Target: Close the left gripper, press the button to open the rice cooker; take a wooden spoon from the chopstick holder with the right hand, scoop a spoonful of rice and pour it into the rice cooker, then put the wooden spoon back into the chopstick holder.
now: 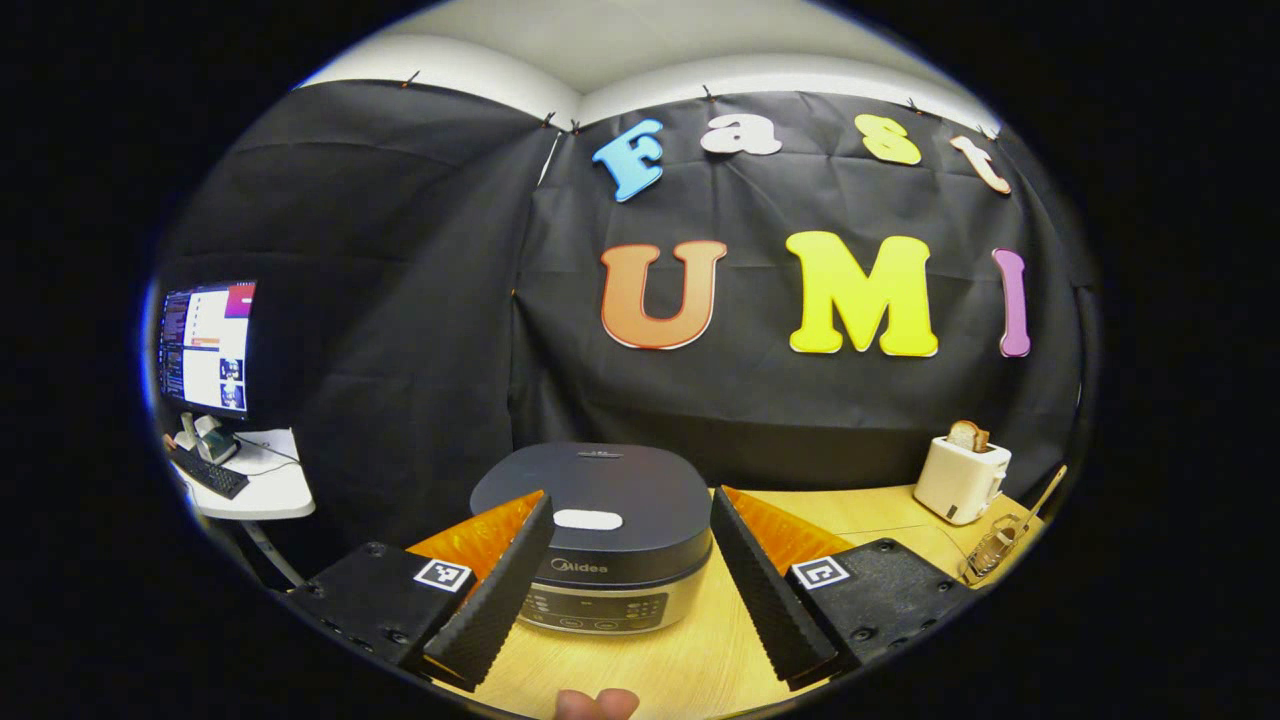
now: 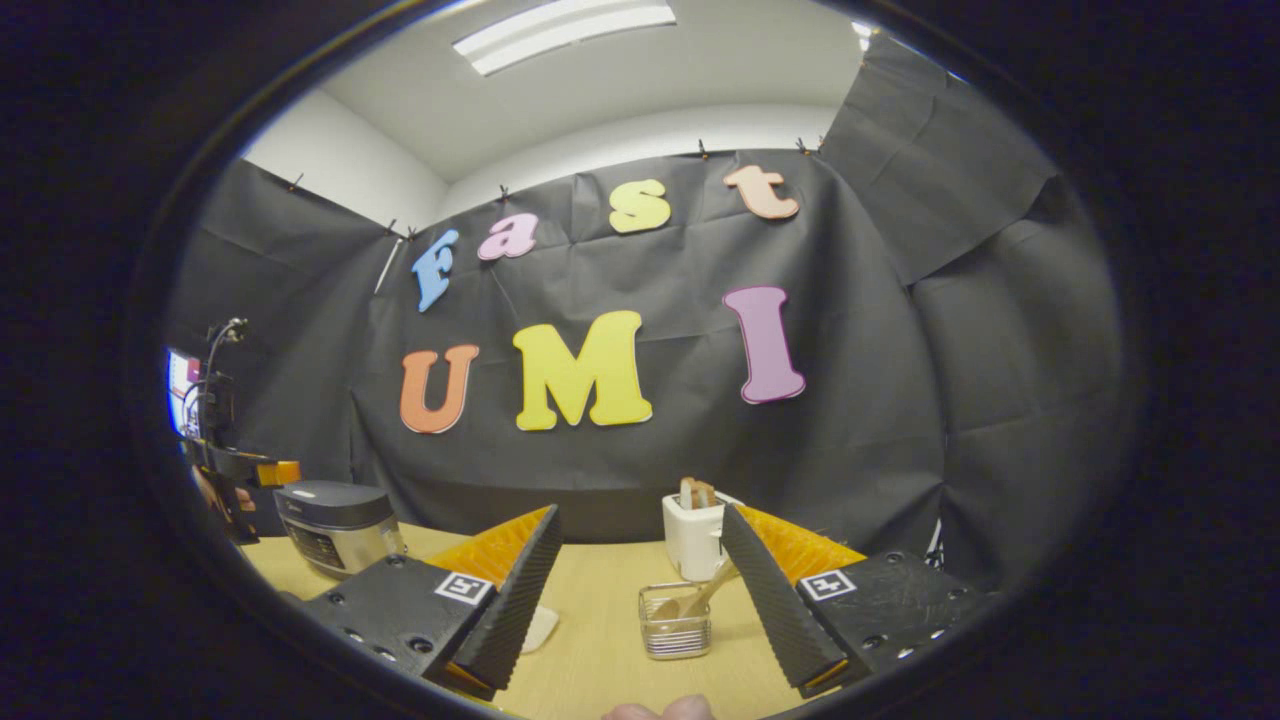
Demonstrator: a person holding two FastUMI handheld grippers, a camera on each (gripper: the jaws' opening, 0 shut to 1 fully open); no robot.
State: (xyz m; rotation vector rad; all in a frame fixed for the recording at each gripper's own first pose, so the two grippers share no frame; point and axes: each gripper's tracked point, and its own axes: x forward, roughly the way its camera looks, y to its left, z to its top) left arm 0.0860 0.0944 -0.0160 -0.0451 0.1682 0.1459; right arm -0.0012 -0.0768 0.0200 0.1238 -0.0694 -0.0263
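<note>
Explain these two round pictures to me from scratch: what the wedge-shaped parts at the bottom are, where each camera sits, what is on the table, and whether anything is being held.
No robot here: a person carries a hand-held two-finger gripper in each hand, and a fisheye camera rides on each, looking forward between its jaws.

The left gripper view looks over the left gripper at a closed rice cooker on the wooden table. A toaster with bread stands farther right, and beside it a wire chopstick holder.

The right gripper view looks over the right gripper at that chopstick holder, which holds a wooden spoon, with the toaster behind it.

Both grippers' jaws stand apart and hold nothing. A monitor sits off to the side.
</note>
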